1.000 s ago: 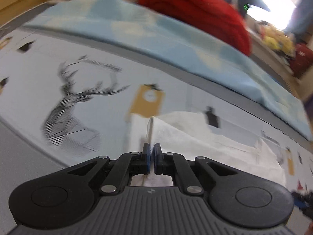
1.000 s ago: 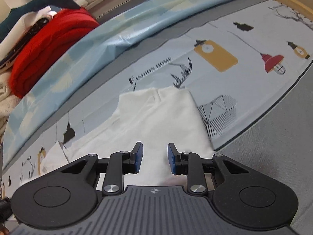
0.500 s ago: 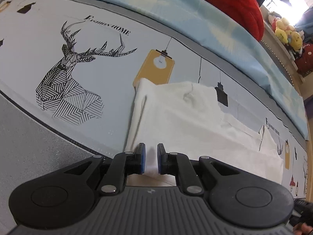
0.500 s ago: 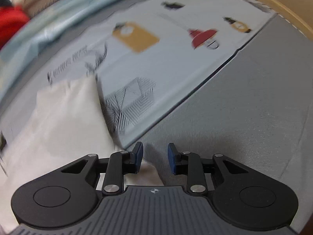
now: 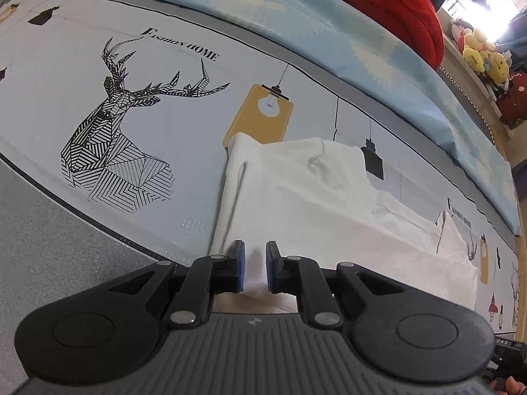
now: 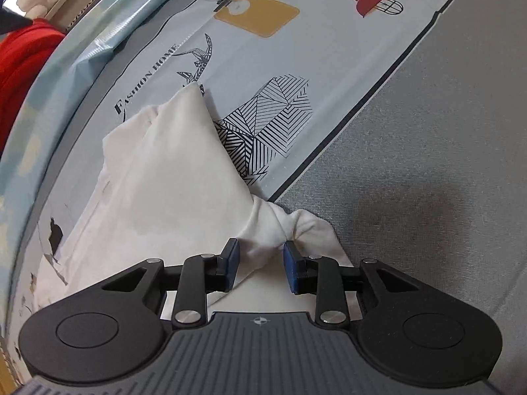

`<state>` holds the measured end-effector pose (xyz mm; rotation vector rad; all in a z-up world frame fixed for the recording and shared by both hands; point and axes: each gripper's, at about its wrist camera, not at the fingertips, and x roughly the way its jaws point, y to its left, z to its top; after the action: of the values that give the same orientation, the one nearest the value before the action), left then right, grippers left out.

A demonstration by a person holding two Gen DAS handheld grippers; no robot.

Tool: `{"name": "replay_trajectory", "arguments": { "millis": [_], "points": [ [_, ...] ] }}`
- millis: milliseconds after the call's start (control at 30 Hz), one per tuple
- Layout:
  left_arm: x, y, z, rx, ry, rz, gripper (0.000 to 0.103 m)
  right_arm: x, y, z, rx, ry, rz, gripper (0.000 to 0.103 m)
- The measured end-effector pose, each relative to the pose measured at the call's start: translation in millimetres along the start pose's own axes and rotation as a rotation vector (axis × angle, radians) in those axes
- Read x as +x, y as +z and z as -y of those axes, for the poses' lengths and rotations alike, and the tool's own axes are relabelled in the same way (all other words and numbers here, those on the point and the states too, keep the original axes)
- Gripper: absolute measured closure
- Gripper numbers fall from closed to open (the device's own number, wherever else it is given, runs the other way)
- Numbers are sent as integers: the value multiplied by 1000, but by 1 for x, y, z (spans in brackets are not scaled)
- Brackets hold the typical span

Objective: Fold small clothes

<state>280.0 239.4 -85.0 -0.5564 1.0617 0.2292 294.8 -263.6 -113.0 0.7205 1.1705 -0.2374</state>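
A small white garment (image 5: 306,194) lies partly folded on a printed bed sheet (image 5: 158,98). My left gripper (image 5: 253,268) is open, its blue pads either side of the garment's near left edge. In the right wrist view the same white garment (image 6: 171,177) runs away to the left, with a bunched corner (image 6: 290,227) lying between the pads of my right gripper (image 6: 259,265). That gripper is open wide, over the corner where the sheet meets the grey cover.
The sheet shows a deer print (image 5: 115,131) left of the garment. A light blue quilt (image 5: 329,33) and a red blanket (image 5: 378,6) lie beyond. Plush toys (image 5: 477,52) sit far right. A grey bed cover (image 6: 428,181) fills the right side.
My left gripper opened and let go of the garment's edge, which now lies flat. My right gripper swung to the garment's right corner and opened wider around it.
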Motion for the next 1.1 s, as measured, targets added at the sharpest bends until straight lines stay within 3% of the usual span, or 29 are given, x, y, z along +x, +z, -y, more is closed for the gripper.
{"name": "replay_trajectory", "arguments": {
  "millis": [67, 167, 267, 433, 533, 633, 733, 800, 833, 1000, 1100],
  "points": [
    [0, 0, 1, 1, -5, -1, 90, -5, 2, 1, -1, 31, 23, 101],
    [0, 0, 3, 15, -13, -3, 90, -15, 7, -6, -66, 26, 85, 102],
    [1, -2, 5, 31, -18, -13, 90, -20, 16, 1, -44, -17, 131, 102],
    [3, -3, 6, 51, -34, -28, 90, -13, 16, 2, -37, -38, 45, 97],
    [6, -5, 8, 58, -45, -37, 90, -30, 12, -13, -95, -16, 118, 97],
    [16, -9, 6, 65, -39, -83, 86, -38, 11, -25, -163, 72, 204, 95],
    [28, -17, 5, 103, 0, -132, 86, -14, 16, -18, -163, 45, 138, 82],
    [25, -16, 5, 115, -4, -128, 86, 6, 18, -5, -119, -16, 70, 84],
    [21, -16, 5, 119, -10, -117, 86, 11, 19, 4, -74, 7, 55, 86],
    [24, -31, -2, 176, 32, -129, 85, -1, 22, 3, -91, 13, 75, 87],
    [4, -43, 1, 218, 62, -103, 85, -27, 21, 2, -98, 5, 125, 85]
  ]
}}
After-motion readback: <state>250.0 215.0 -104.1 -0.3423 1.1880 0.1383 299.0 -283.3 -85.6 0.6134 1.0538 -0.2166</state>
